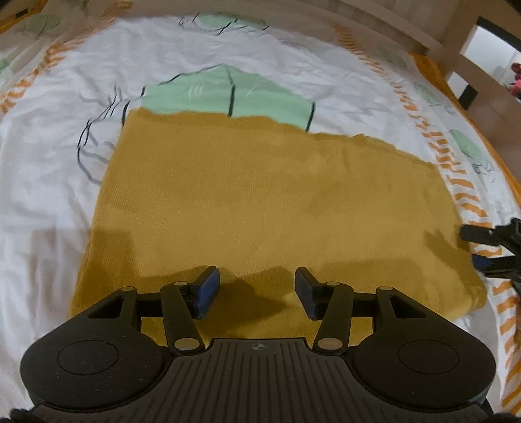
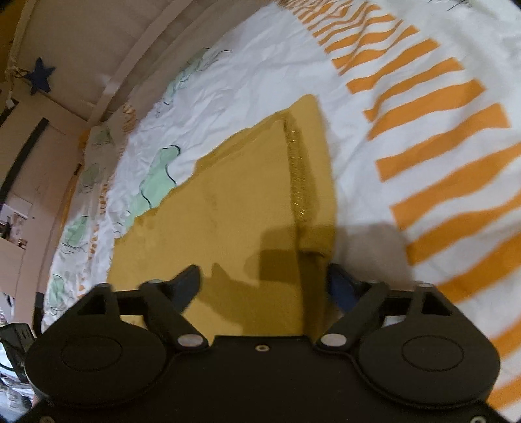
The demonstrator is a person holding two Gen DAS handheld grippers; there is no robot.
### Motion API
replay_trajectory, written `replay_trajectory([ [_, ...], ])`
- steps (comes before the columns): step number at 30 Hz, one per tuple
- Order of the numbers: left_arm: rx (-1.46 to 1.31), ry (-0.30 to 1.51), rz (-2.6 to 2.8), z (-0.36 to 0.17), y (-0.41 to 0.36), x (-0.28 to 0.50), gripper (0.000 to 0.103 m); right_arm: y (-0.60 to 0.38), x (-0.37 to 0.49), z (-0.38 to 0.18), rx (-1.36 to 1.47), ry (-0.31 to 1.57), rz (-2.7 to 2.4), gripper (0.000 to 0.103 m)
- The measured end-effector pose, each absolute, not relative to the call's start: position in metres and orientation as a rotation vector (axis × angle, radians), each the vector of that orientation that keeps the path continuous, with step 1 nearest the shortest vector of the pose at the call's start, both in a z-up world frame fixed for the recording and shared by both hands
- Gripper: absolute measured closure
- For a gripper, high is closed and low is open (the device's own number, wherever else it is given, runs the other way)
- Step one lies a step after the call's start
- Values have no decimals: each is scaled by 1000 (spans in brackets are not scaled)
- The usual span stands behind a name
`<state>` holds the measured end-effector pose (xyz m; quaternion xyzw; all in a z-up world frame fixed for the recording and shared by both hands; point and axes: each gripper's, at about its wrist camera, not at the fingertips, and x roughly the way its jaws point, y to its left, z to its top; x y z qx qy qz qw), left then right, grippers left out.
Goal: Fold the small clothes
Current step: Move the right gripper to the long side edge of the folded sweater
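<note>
A mustard-yellow knitted garment (image 1: 260, 195) lies flat on the bed, folded into a rough rectangle. In the right wrist view the garment (image 2: 234, 195) shows a ribbed band (image 2: 298, 169) running along its right side, with a narrow strip of cloth beyond it. My left gripper (image 1: 257, 288) hovers over the garment's near edge, jaws apart and nothing between them. My right gripper (image 2: 263, 281) stands wide open over the garment's near right part, the ribbed band's line passing between its fingers; the pads press on nothing. At the left wrist view's right edge, the right gripper (image 1: 488, 247) sits beside the garment's right side.
The bedsheet (image 1: 58, 156) is white with green shapes and orange stripes (image 2: 439, 120). A wooden bed frame (image 1: 390, 29) runs along the far side. A blue star (image 2: 40, 76) hangs on the wall beyond the bed, near shelves at far left.
</note>
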<state>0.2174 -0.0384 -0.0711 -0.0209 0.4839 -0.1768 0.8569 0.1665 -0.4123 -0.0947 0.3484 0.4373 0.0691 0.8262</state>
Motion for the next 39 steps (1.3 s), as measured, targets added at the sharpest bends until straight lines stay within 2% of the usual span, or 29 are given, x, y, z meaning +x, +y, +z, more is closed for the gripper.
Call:
replay_trajectory([
  [3, -51, 1025, -358, -63, -46, 229, 54, -411, 167, -95, 752, 913, 176, 2],
  [9, -50, 1019, -346, -53, -83, 261, 53, -415, 167, -95, 746, 913, 209, 2],
  [19, 5, 1045, -292, -79, -134, 299, 53, -435, 170, -103, 905, 925, 216, 3],
  [23, 32, 1036, -274, -84, -140, 302, 50, -438, 173, -104, 946, 931, 216, 3],
  [30, 31, 1046, -281, -83, -139, 302, 50, -442, 174, -98, 942, 924, 171, 6],
  [39, 27, 1055, -275, -78, -136, 287, 50, -452, 186, -110, 961, 894, 245, 1],
])
